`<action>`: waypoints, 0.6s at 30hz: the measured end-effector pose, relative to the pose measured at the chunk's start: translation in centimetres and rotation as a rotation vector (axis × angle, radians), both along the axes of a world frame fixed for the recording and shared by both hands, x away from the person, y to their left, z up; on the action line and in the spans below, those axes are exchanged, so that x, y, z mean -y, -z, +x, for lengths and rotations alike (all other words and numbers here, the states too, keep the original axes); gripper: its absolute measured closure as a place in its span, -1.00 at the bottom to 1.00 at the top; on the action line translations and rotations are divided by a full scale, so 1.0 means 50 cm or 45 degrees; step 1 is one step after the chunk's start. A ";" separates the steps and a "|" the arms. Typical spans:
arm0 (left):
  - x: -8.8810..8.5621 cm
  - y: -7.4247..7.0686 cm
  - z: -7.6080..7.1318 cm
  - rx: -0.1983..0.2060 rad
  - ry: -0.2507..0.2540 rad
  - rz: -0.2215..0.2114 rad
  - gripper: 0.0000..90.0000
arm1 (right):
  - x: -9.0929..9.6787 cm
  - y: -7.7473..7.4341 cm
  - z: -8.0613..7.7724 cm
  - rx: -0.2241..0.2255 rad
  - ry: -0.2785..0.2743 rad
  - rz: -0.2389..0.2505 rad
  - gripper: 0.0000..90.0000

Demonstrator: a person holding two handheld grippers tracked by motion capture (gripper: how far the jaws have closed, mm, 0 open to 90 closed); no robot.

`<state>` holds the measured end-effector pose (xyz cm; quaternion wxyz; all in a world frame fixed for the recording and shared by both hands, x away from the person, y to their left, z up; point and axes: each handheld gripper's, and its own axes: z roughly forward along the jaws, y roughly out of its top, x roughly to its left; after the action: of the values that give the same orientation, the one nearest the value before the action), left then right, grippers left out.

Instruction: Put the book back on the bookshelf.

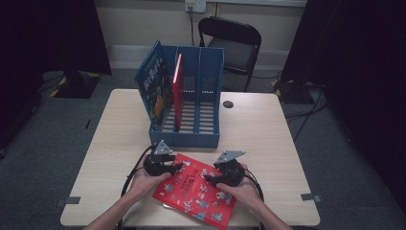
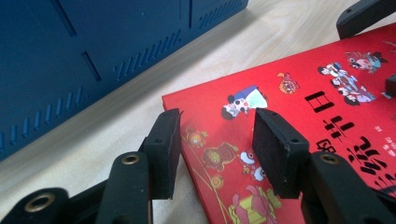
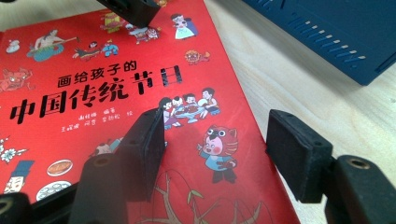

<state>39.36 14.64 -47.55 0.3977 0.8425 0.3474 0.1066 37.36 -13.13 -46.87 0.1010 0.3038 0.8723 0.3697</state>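
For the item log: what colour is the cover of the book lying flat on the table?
Red cover, black lettering; right gripper view.

Two black two-jaw grippers are showing, the left gripper (image 1: 175, 166) and the right gripper (image 1: 208, 177), each wearing a grey three-cornered plate on top. Black cables are trailing from both toward the table's near edge. Rectangular matte black pads (image 2: 163, 151) are sitting on jointed arms, brass-ringed pivot holes glinting. Bare forearms are showing, sleeveless.
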 end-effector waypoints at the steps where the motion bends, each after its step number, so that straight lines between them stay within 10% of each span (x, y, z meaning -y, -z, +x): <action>1: -0.005 0.000 -0.004 -0.018 0.008 -0.010 0.16 | 0.000 0.000 0.000 0.000 -0.001 0.000 -0.15; 18: -0.034 0.000 -0.074 -0.019 0.093 0.006 0.07 | 0.019 0.000 -0.008 0.022 0.004 0.006 0.05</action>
<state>35.67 16.33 -47.53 0.3969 0.8562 0.3192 0.0866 36.95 -14.08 -46.87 0.1085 0.3020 0.8701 0.3742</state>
